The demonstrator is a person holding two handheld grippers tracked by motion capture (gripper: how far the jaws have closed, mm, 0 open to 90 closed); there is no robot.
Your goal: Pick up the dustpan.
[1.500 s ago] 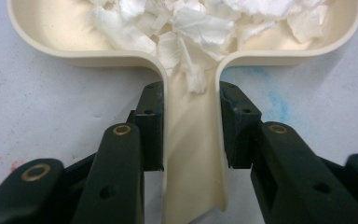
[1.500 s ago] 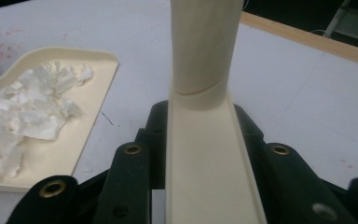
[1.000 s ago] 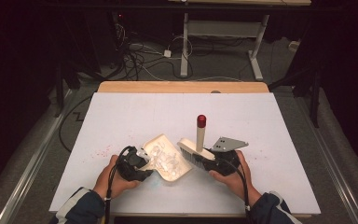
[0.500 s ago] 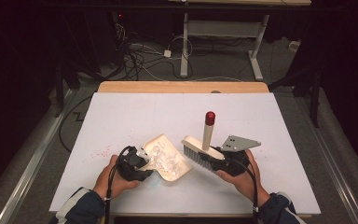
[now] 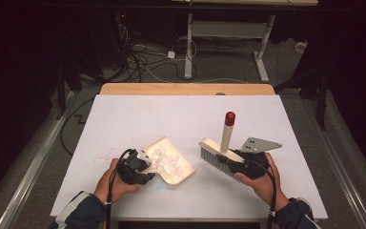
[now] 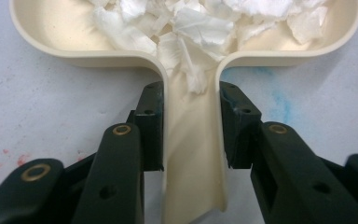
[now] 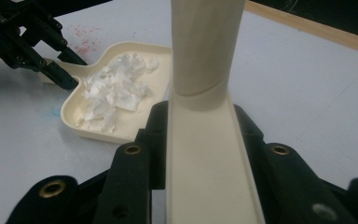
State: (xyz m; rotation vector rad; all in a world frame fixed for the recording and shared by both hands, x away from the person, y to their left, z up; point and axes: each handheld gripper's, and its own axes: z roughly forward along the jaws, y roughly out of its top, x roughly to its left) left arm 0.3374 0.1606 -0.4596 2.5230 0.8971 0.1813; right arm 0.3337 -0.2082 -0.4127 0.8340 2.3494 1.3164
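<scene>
A cream dustpan (image 5: 171, 164) lies on the white table (image 5: 171, 119) with white paper scraps (image 6: 191, 23) piled in it. My left gripper (image 5: 140, 167) is shut on the dustpan's handle (image 6: 191, 154), one jaw on each side. To the right, my right gripper (image 5: 226, 164) is shut on the cream back of a hand brush (image 5: 217, 152). The brush's bristles point down and left, and its handle with a red cap (image 5: 229, 118) stands up. In the right gripper view the brush back (image 7: 205, 154) runs between the jaws, with the dustpan (image 7: 116, 98) beyond it at the left.
Faint red specks (image 5: 106, 153) mark the table left of the dustpan, and a blue smudge (image 6: 279, 100) lies beside its handle. A wooden strip (image 5: 186, 89) edges the table's far side. Cables (image 5: 143, 62) and desk legs stand on the dark floor beyond.
My right gripper has carried the brush to the right, away from the dustpan, leaving a gap between them. The left gripper and dustpan have stayed put.
</scene>
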